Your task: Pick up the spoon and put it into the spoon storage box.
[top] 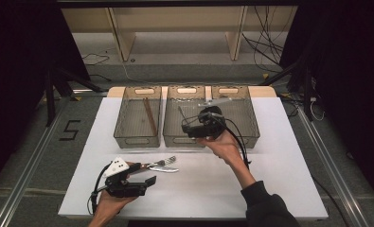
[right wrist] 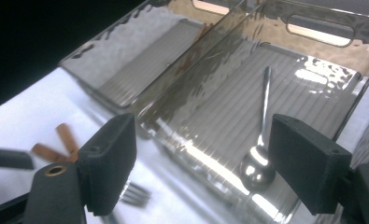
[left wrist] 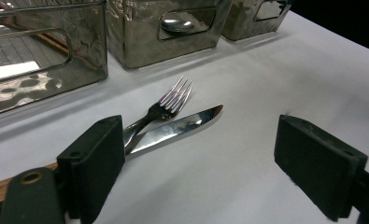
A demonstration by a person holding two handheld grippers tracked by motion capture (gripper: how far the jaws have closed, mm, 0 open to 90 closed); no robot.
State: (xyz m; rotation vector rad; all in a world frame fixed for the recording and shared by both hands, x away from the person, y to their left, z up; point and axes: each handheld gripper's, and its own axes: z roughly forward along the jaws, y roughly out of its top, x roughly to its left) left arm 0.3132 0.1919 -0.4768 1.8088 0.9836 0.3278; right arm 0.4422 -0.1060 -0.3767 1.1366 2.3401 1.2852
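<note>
In the high view, the right gripper is hovering over the middle bin of three clear bins, while the left gripper is resting low on the white table beside a fork and a knife. In the left gripper view, its jaws are standing wide and empty; the shiny fork is lying touching the knife. In the right gripper view, the jaws are gaping wide with nothing between them, and a polished steel spoon is lying in the bin, bowl nearest.
</note>
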